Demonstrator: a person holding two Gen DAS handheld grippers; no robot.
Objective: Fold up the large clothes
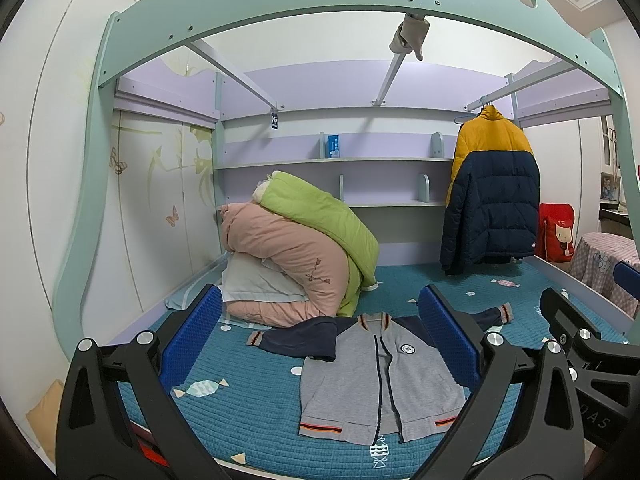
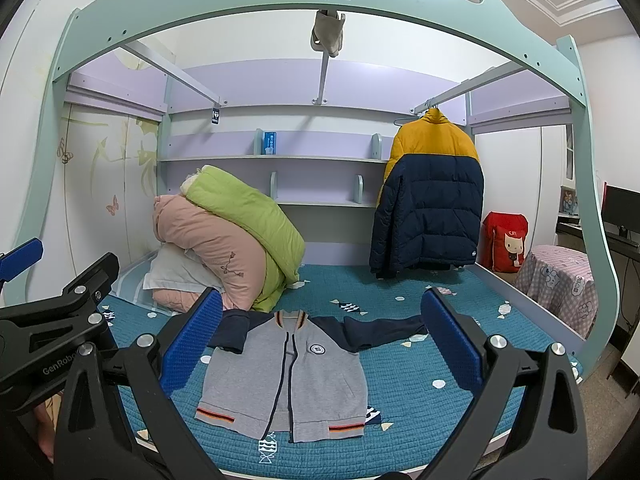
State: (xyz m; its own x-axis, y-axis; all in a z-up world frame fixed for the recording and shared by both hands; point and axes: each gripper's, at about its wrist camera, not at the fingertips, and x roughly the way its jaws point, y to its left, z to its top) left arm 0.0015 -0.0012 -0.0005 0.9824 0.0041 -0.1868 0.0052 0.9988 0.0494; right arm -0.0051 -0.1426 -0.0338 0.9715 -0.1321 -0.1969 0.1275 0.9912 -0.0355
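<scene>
A child's bedroom with a pale green loft frame arching across the top of both views; lilac shelves run across the back wall, and a teal quilted bedspread (image 1: pixel 248 408) printed with candies and fish fills the lower half of each frame; rolled pink and green quilts (image 1: pixel 304 248) sit left of centre, and a yellow and navy puffer coat (image 1: pixel 492 196) hangs from a rail at the upper right.

The thing to fold is a grey zip jacket (image 1: pixel 376 384) with navy sleeves, lying face up and flat on the bedspread at lower centre of the left wrist view, hem toward the camera, collar away; one sleeve (image 1: pixel 288 340) bends across toward the left and the other (image 1: pixel 492 316) reaches to the right, partly hidden behind a blue pad.

The left gripper (image 1: pixel 320 336) hangs above the bed with its jaws spread wide and nothing between them; the right gripper (image 2: pixel 320 336) is likewise spread and empty, framing the jacket (image 2: pixel 284 380) from slightly further right.

The jacket looks like soft, light knit; it should drape and slide easily on the quilting, so a single pinch will likely drag the whole piece; the ribbed cuffs, the striped hem corners (image 2: pixel 216 412) and the shoulder seams look like the firmest places to take hold, with the open zip edge prone to flopping.
</scene>
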